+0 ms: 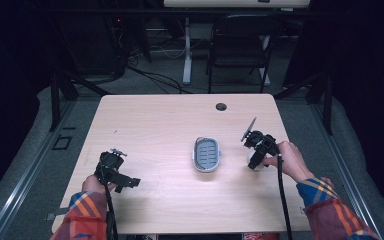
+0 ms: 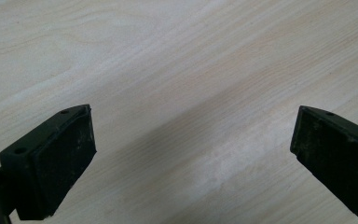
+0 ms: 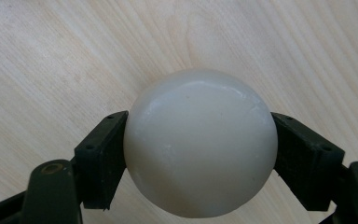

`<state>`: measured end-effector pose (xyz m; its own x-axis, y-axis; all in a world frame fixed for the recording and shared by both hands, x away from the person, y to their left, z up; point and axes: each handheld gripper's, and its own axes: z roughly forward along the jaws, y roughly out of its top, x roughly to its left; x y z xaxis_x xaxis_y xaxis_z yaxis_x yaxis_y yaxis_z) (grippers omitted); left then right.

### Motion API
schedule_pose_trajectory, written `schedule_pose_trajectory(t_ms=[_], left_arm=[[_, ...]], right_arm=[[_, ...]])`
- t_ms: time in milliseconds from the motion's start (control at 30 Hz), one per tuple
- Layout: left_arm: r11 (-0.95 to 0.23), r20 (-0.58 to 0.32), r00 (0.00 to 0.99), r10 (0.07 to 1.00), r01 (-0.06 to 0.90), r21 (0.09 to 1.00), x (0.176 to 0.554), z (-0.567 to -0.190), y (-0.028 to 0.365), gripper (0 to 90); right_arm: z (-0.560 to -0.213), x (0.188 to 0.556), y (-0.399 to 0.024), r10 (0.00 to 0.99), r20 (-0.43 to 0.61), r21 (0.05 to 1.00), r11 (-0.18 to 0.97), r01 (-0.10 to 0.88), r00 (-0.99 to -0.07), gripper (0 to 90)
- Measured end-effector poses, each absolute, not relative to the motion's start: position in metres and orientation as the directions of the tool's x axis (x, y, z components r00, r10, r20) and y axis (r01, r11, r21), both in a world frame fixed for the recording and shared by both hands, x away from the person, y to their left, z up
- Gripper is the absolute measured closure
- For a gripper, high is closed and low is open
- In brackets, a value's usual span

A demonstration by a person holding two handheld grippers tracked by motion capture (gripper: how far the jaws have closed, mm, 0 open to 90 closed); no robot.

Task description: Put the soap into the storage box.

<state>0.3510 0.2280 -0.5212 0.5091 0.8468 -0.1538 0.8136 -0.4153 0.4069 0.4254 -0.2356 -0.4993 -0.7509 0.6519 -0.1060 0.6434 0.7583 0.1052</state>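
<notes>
A smooth white rounded soap bar (image 3: 200, 142) sits clamped between both jaws of my right gripper (image 3: 200, 154), held a little above the wooden table (image 1: 155, 125). In the high view that right gripper (image 1: 256, 161) hangs at the table's right side, to the right of an oval grey-and-white soap dish (image 1: 207, 154) that lies in the middle with its ribbed inside bare. My left gripper (image 1: 127, 184) rests low at the front left, its jaws wide apart. The left gripper (image 2: 191, 154) has only bare wood between its pads.
A round cable hole (image 1: 221, 106) sits near the table's far edge. Beyond the table stand a black folding chair (image 1: 240, 47) and a white desk leg (image 1: 186, 50). Black cables trail from both grippers toward the front edge.
</notes>
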Motion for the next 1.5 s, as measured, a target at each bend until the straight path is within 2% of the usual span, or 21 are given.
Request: schedule_pose_trajectory(t_ms=[733, 833, 1000, 1033, 1067, 1500], left_arm=[[-0.414, -0.156, 0.508, 0.847, 0.815, 0.406, 0.351, -0.521, 0.228, 0.0], [-0.414, -0.156, 0.508, 0.847, 0.814, 0.406, 0.351, -0.521, 0.228, 0.0], [-0.416, -0.155, 0.51, 0.846, 0.814, 0.405, 0.351, -0.522, 0.228, 0.0], [-0.418, -0.155, 0.511, 0.846, 0.814, 0.404, 0.351, -0.522, 0.228, 0.0], [-0.418, -0.155, 0.511, 0.846, 0.814, 0.404, 0.351, -0.522, 0.228, 0.0], [-0.414, -0.158, 0.508, 0.847, 0.816, 0.404, 0.351, -0.522, 0.228, 0.0]], right_arm=[[-0.483, 0.44, -0.215, 0.621, -0.125, 0.097, 0.784, 0.613, -0.774, 23.9], [-0.481, 0.441, -0.211, 0.624, -0.121, 0.12, 0.781, 0.613, -0.772, 23.9], [-0.475, 0.445, -0.206, 0.607, -0.129, 0.099, 0.795, 0.599, -0.784, 23.9], [-0.477, 0.444, -0.205, 0.614, -0.125, 0.124, 0.789, 0.602, -0.779, 23.9], [-0.475, 0.445, -0.204, 0.605, -0.136, 0.104, 0.796, 0.596, -0.784, 23.9], [-0.466, 0.45, -0.194, 0.597, -0.137, 0.125, 0.802, 0.584, -0.79, 23.9]])
